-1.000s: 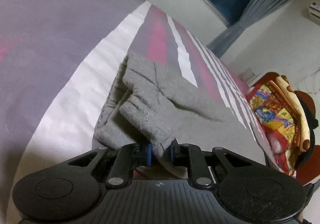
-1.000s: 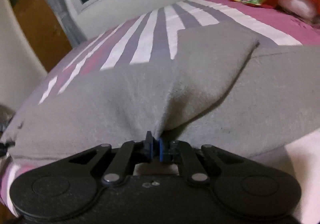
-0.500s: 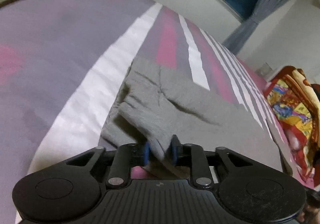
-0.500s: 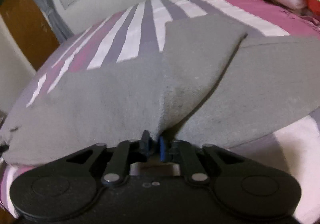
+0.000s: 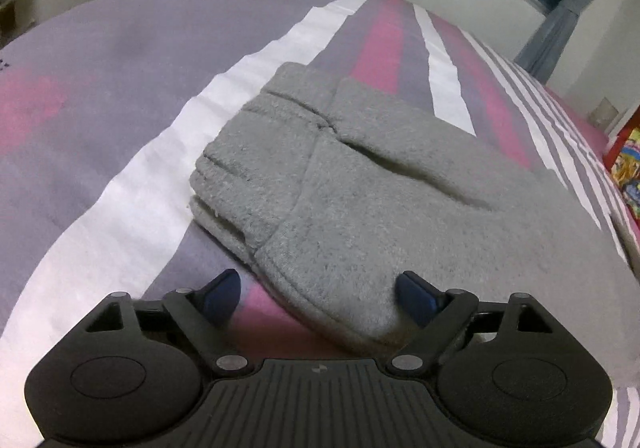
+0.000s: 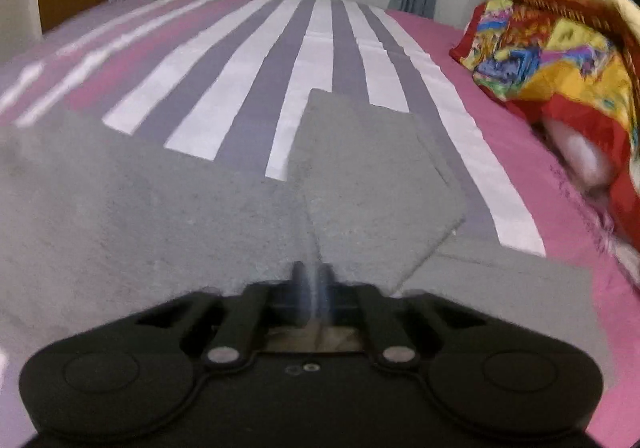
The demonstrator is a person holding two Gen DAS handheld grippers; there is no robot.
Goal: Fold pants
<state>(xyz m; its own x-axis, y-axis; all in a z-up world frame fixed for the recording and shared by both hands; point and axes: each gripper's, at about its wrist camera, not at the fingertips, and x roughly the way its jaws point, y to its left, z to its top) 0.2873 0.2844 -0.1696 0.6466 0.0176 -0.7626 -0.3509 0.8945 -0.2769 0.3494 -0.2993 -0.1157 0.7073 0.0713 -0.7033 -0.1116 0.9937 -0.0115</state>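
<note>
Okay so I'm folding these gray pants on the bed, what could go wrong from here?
1. The left gripper is opening with a corner of the gray pants between its fingers; lifting away carelessly may snag and pull the stacked layers apart.
2. The right gripper looks shut with fabric right at its tips; the view is blurred, so a quick move might drag the fold crooked.
3. The folded flap lies skewed, which could leave uneven edges.

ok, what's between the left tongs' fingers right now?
A folded corner of the grey pants, lying on the striped bedsheet; the left tongs are opening around it. Left wrist view.
</note>
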